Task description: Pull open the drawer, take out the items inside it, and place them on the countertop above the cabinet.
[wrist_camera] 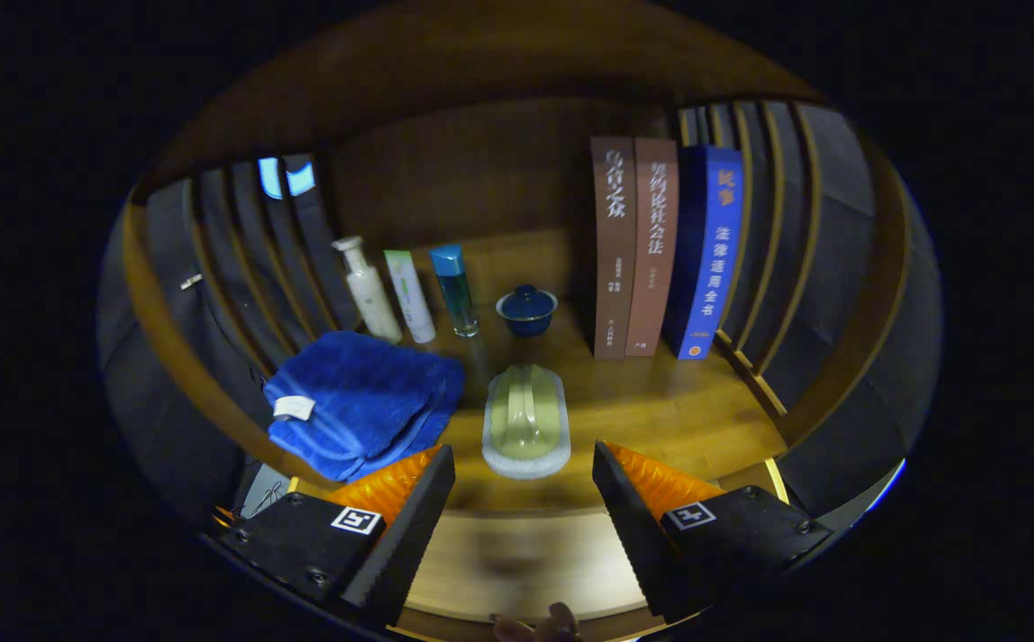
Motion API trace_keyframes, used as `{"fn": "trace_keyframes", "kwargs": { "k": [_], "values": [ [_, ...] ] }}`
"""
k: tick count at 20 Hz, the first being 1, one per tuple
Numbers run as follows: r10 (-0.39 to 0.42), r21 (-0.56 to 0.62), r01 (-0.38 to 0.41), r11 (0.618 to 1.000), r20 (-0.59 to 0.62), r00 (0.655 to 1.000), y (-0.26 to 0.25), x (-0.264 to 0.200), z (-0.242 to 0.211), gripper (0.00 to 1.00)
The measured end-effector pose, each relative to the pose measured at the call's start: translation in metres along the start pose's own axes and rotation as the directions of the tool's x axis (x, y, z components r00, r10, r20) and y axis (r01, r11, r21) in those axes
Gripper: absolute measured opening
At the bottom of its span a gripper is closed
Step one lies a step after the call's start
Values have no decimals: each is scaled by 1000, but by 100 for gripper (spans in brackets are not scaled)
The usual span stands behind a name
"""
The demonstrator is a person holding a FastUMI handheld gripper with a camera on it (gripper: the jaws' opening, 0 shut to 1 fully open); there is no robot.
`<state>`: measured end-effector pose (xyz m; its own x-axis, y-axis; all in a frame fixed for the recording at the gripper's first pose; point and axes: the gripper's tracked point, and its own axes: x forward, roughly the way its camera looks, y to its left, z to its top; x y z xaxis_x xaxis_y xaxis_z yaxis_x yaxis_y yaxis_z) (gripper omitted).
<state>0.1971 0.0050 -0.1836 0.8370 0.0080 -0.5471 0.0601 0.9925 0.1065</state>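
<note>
Gripper view: the gripper (521,499) hangs with its jaws spread wide and empty, facing a wooden desk (677,419) set in a slatted alcove. Just ahead of the jaws, between them, lies a pale green scrubbing brush (526,419) on a white bristle base; to its left, a folded blue towel (361,401) with a white tag. These two look like items already taken out, though that is a judgement. At the far left stand a white pump bottle (365,290), a white-and-green tube (410,294) and a blue bottle (455,290); a lidded blue cup (526,310) sits behind the brush, and three upright books (660,245) stand at far right. Below the jaws runs a lighter, blurred wooden face, probably the drawer (517,562), its interior unseen; something at its near edge may be fingertips. Handling, as judged: the towel is soft, light and slumps, so pinch it across the folded stack; the brush is stiff, light and smooth, best taken across its raised central ridge.
</note>
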Motion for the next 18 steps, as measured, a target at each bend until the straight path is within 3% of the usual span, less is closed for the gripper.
{"fn": "trace_keyframes", "kwargs": {
  "k": [4,7,11,14,18],
  "values": [
    [58,-27,-53,998,235,970,14,-81,-4,99],
    [66,-37,-57,998,338,939,15,-124,-33,99],
    [44,30,-56,998,312,949,7,-133,-110,99],
    [-5,30,-3,1000,265,964,-6,-136,-169,99],
    [-8,-1,9,1000,246,969,-5,-129,-201,99]
  ]
}}
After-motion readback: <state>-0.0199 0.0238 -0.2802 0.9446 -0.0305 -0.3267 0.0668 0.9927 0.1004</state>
